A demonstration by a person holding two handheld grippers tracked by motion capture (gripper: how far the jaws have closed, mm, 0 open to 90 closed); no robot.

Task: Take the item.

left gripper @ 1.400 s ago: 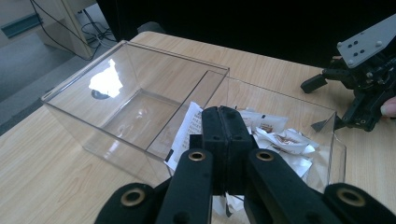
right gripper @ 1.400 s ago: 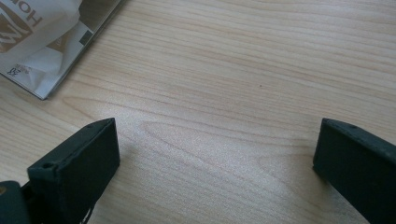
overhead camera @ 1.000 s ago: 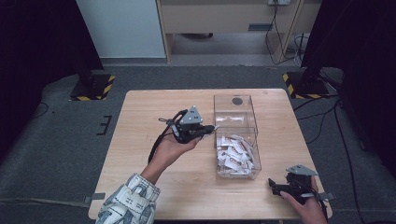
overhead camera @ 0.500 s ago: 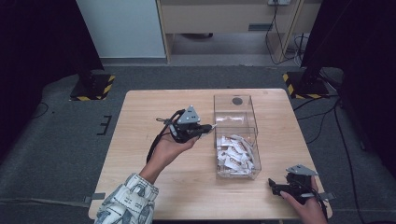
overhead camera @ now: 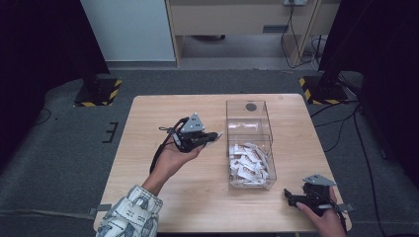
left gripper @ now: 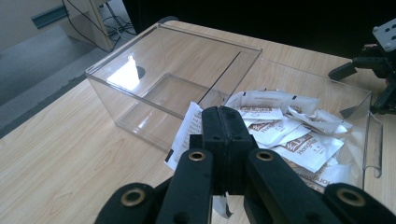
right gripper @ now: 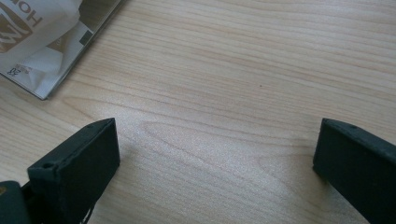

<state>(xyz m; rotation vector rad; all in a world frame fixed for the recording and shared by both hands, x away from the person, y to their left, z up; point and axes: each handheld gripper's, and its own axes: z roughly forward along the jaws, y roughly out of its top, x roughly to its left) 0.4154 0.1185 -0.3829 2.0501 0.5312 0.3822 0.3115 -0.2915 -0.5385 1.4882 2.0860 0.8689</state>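
Almost nothing has changed over the last second: the left gripper (overhead camera: pixel 211 137) still hangs in the air just left of the clear box (overhead camera: pixel 250 144), and the right gripper (overhead camera: pixel 291 197) still rests on the table (overhead camera: pixel 148 123) near its front right corner, so the work looks paused mid-carry rather than moving on. The left gripper's jaws are pressed together on a single sachet (left gripper: pixel 187 133), which sticks out to the side of them as a flat white packet with a dark printed mark at its lower corner, held above the wood and just outside the box's near wall. My guess is that it is either on its way into the box or has come out of it; the pictures do not settle which. The box is split by a thin wall into two compartments: the far one is bare, and the near one holds a loose heap of sachets (left gripper: pixel 285 126), white with brown lettering, some creased. The right gripper's jaws (right gripper: pixel 219 154) stand spread wide with only bare wood between them, close to the front corner of the box
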